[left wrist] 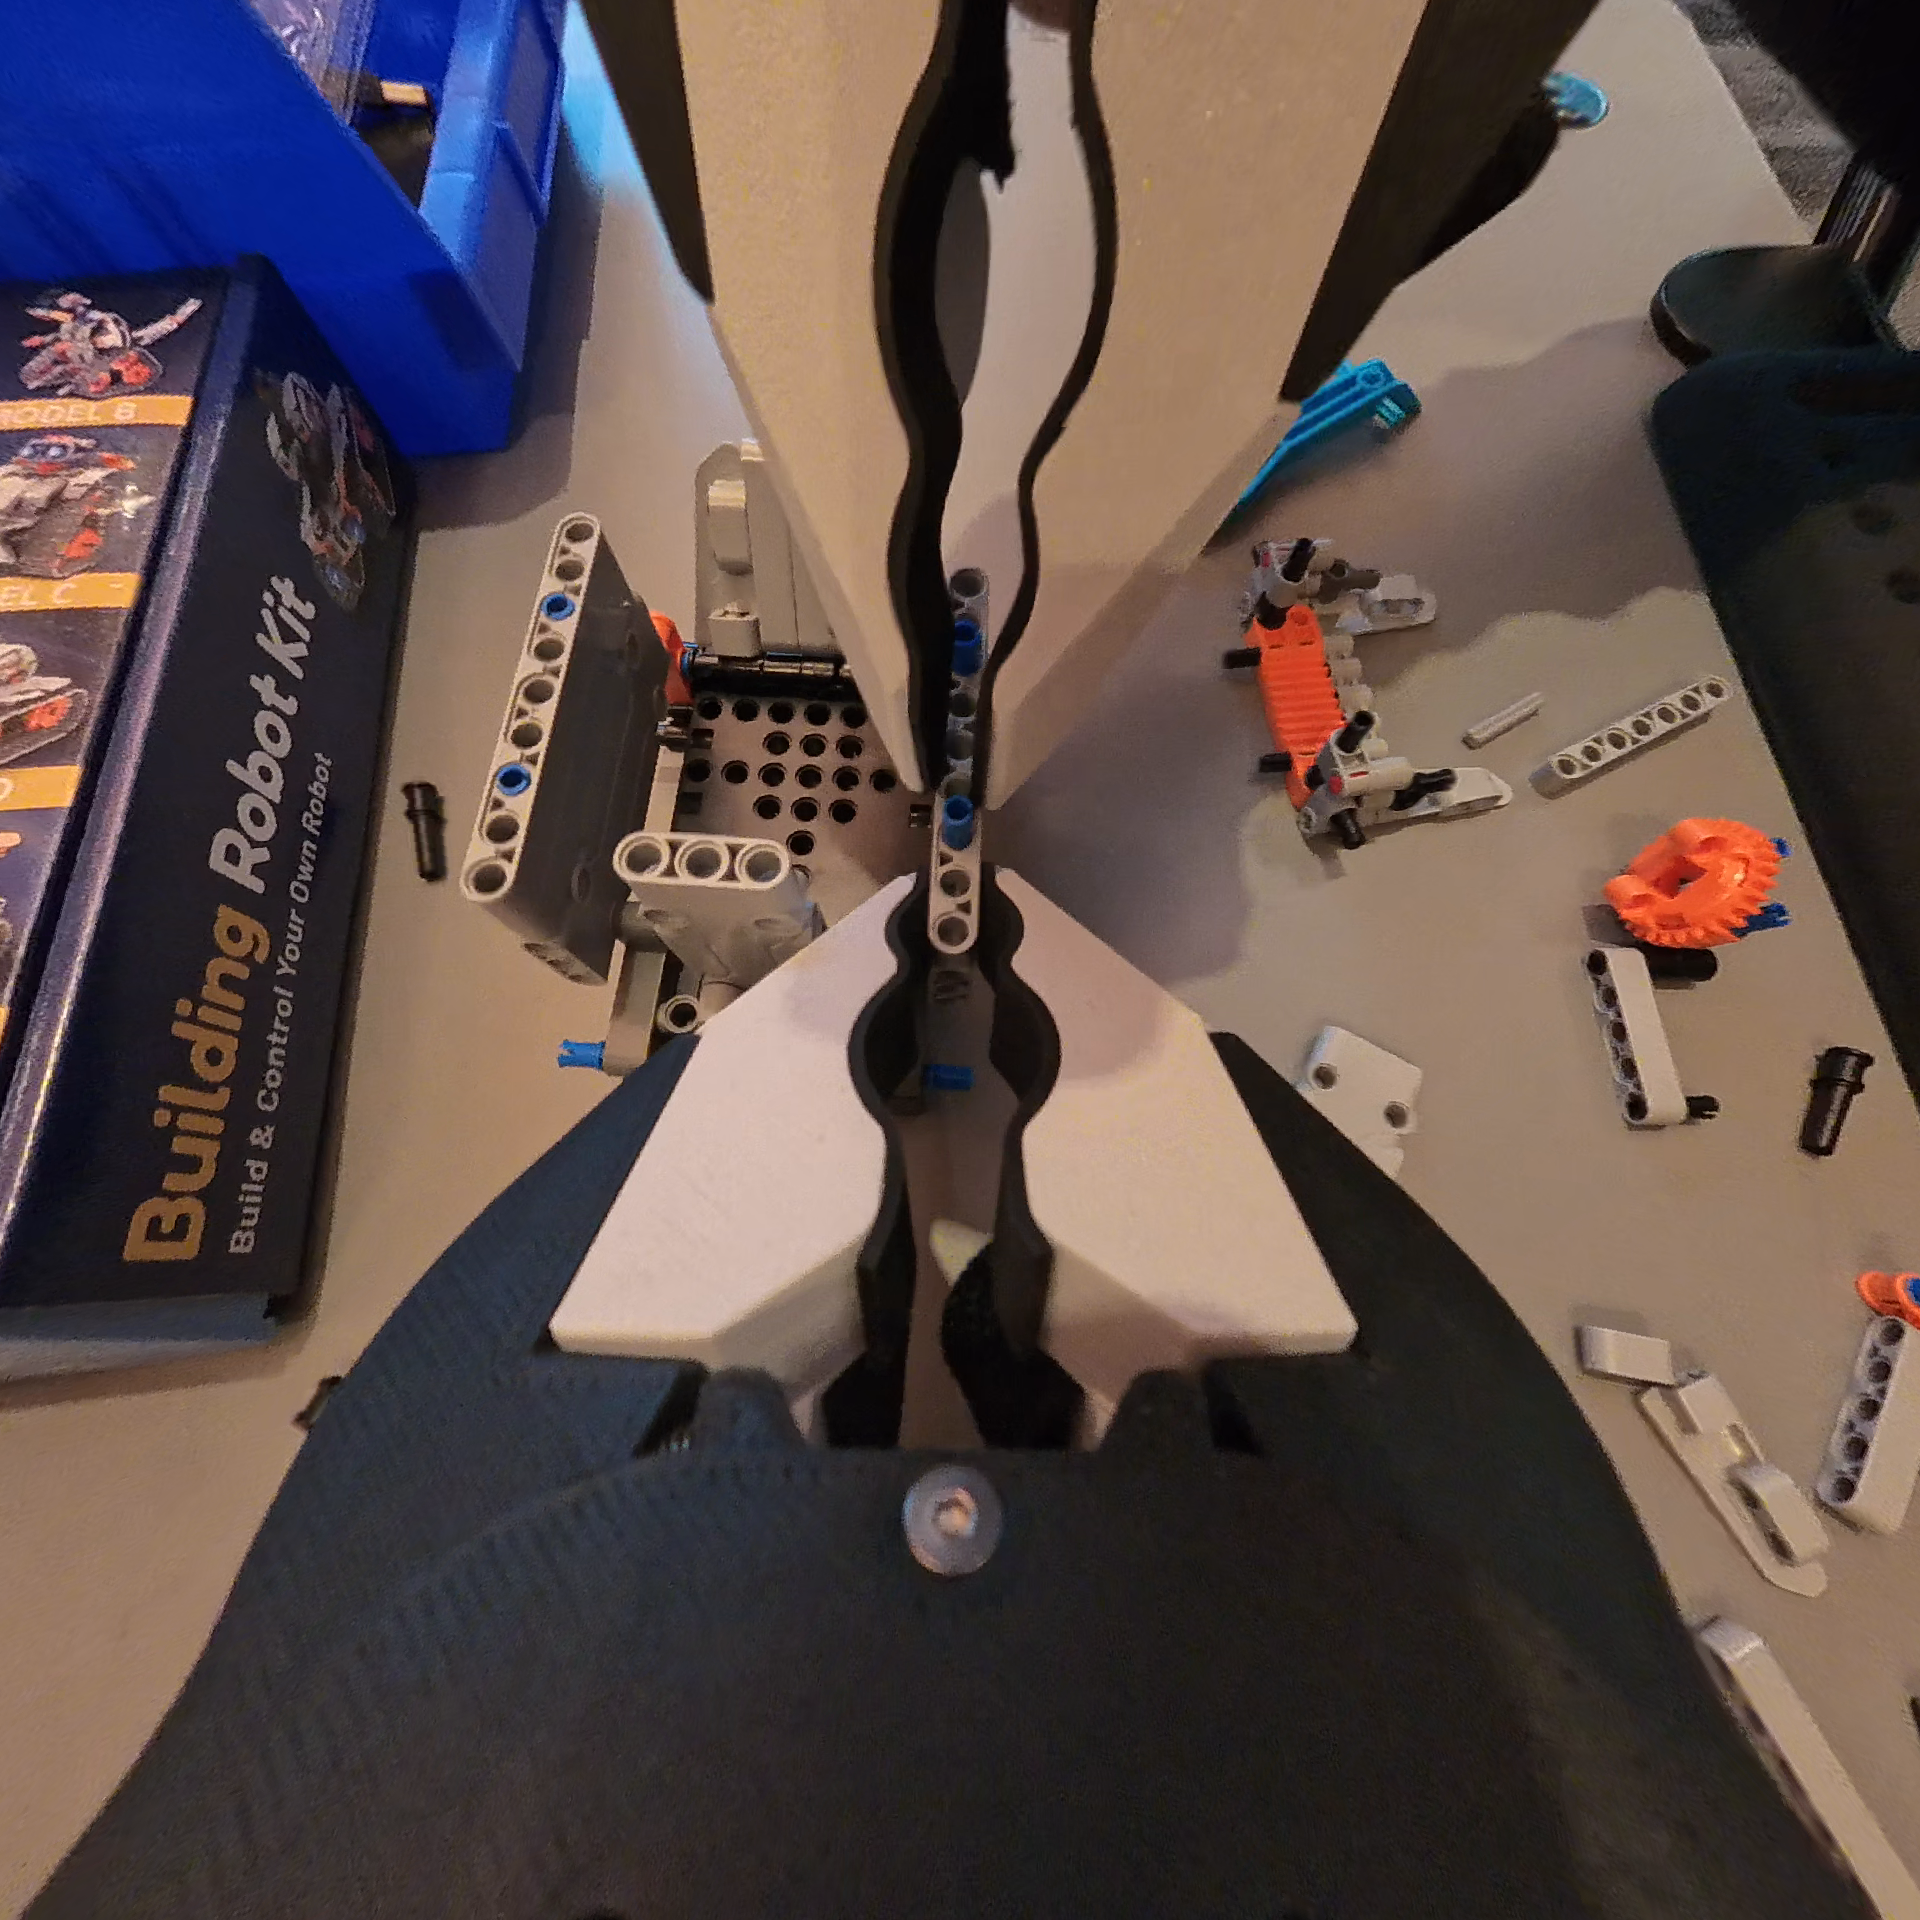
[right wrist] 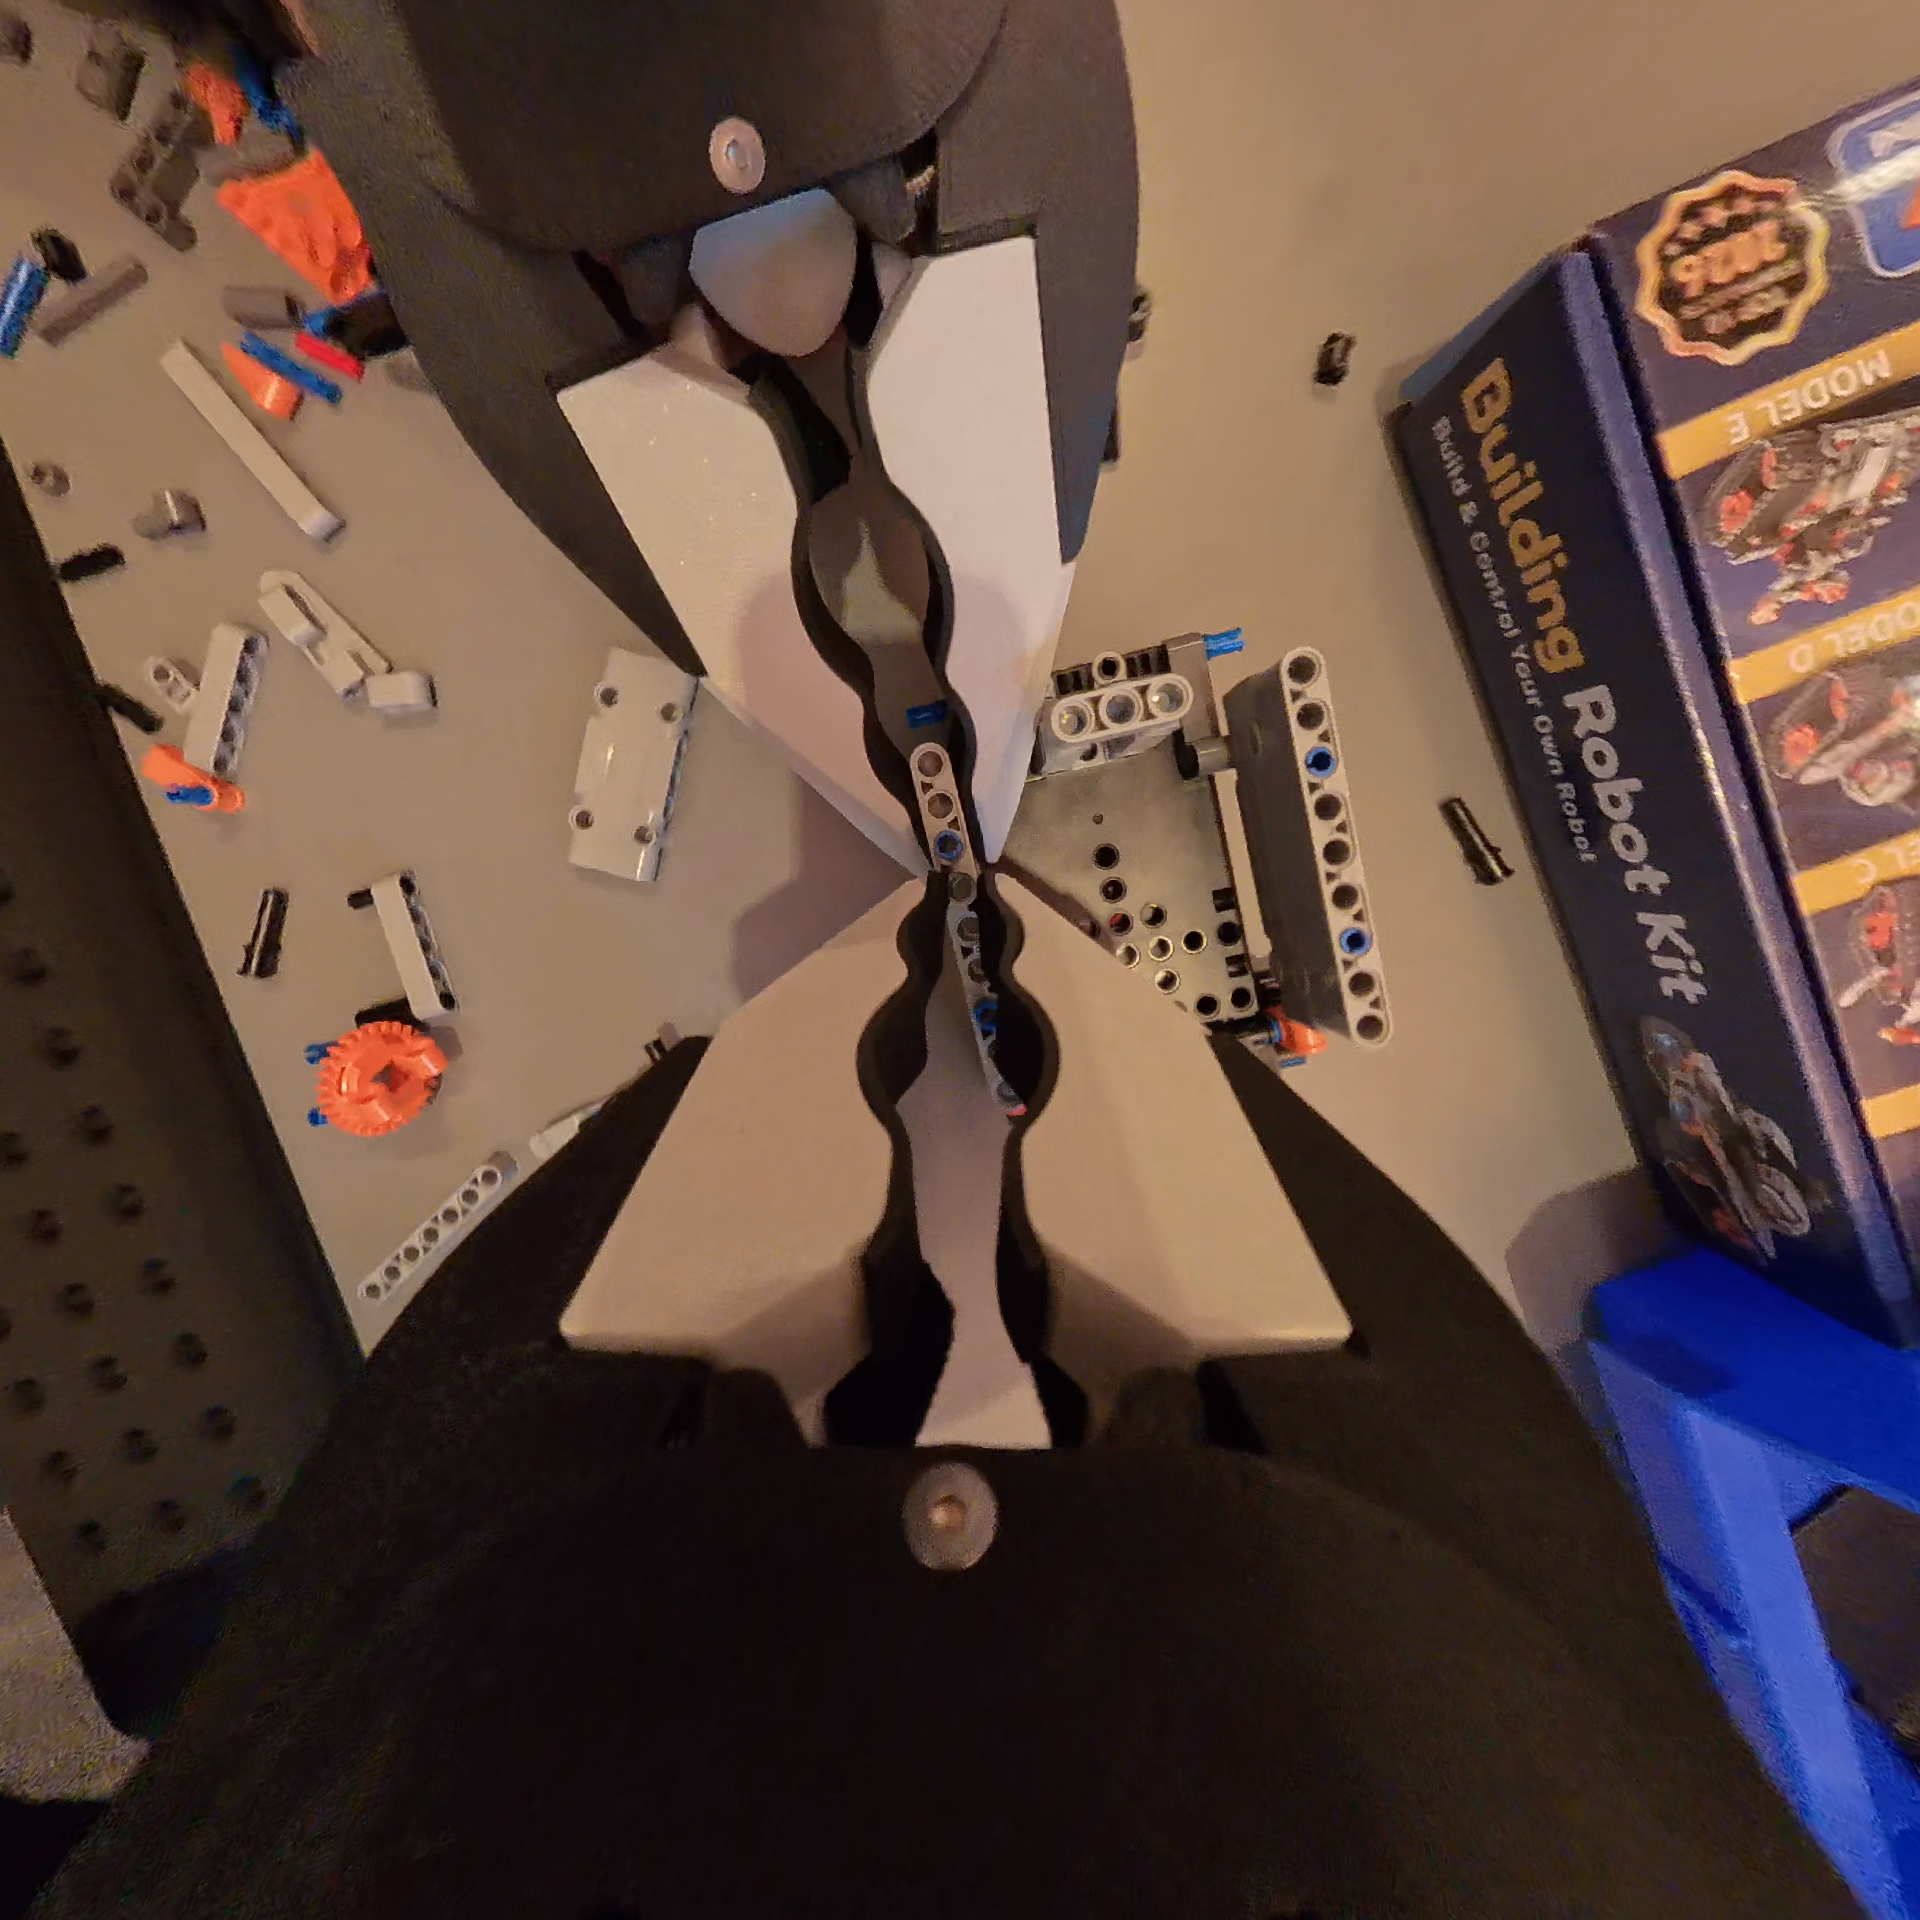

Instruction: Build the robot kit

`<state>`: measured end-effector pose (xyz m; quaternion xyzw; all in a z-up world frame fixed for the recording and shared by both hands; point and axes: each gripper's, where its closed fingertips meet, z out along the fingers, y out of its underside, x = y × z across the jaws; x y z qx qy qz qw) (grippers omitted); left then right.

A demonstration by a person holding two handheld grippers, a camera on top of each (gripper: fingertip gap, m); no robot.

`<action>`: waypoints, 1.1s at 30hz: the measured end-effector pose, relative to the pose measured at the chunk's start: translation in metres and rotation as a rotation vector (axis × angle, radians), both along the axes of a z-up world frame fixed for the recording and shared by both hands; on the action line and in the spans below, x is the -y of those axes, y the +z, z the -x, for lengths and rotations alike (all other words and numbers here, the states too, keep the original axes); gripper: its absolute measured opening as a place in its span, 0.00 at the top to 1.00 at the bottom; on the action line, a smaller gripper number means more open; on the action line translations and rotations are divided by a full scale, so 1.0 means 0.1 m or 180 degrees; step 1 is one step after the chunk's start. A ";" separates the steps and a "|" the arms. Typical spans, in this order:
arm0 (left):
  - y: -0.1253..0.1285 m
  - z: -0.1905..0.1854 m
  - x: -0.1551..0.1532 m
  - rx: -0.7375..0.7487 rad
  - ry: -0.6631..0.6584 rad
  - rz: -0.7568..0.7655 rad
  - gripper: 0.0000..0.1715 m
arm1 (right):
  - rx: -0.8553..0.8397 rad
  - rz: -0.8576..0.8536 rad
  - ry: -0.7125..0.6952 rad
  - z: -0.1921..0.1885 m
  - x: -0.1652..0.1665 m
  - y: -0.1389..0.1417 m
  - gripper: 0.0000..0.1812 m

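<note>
In your left wrist view, your left gripper (left wrist: 956, 904) is clenched on one end of a light grey plastic beam with round holes and blue pins (left wrist: 954, 883), its white fingers with black wavy pads nearly meeting around it. Your right gripper (left wrist: 961, 769) comes in from the top of the picture, tip to tip with the left, and pinches the far end of the same beam. Just to the left, partly hidden by the fingers, stands a grey block assembly with a perforated dark plate and a long upright holed beam (left wrist: 582, 748). A dark blue cardboard kit box (left wrist: 197, 810) lies along the left edge, with a blue plastic bin (left wrist: 343, 177) beyond it. To the right, on the pale tabletop (left wrist: 1143, 1039), lie an orange toothed gear (left wrist: 1694, 883), an orange and grey jointed piece (left wrist: 1320, 696), and scattered grey beams and black pins. In your right wrist view, your right gripper (right wrist: 961, 914) is closed on the beam (right wrist: 943, 805), which runs between both sets of pads, and your left gripper (right wrist: 951, 831) faces it from above, gripping the other end. The beam is held over the tabletop (right wrist: 520, 1039), right beside the grey block assembly (right wrist: 1195, 842). The kit box (right wrist: 1621, 831) and blue bin (right wrist: 1745, 1455) sit to the right, the orange gear (right wrist: 379, 1081) and loose parts to the left.
</note>
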<state>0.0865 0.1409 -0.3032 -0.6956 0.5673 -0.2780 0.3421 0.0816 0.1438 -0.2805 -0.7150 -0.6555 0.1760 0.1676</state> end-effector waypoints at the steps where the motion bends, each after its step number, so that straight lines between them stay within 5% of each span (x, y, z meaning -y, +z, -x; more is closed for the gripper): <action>1: 0.01 0.01 -0.02 0.0006 -0.0007 -0.0019 0.97 | -0.0066 -0.0034 -0.0050 -0.01 -0.01 0.03 0.97; 4: 0.00 0.03 0.02 -0.0042 -0.0068 -0.0023 0.97 | -0.0301 -0.0202 -0.0189 -0.17 -0.05 0.24 1.00; 21: 0.00 0.01 0.02 0.0010 -0.0061 0.0116 0.97 | 0.0058 0.0010 -0.0164 -0.29 0.00 -0.01 1.00; 25: 0.01 0.07 0.05 -0.0189 -0.0127 0.0066 0.94 | -0.0233 -0.0233 -0.0397 -0.35 -0.04 0.27 0.96; 28: 0.09 0.19 0.08 -0.0393 -0.0154 0.0077 0.85 | -0.0306 -0.0352 -0.0331 -0.34 0.17 0.41 0.93; 33: 0.33 0.43 0.18 -0.0476 -0.0182 0.0139 0.82 | -0.0217 -0.0115 -0.0137 -0.27 0.67 0.19 0.92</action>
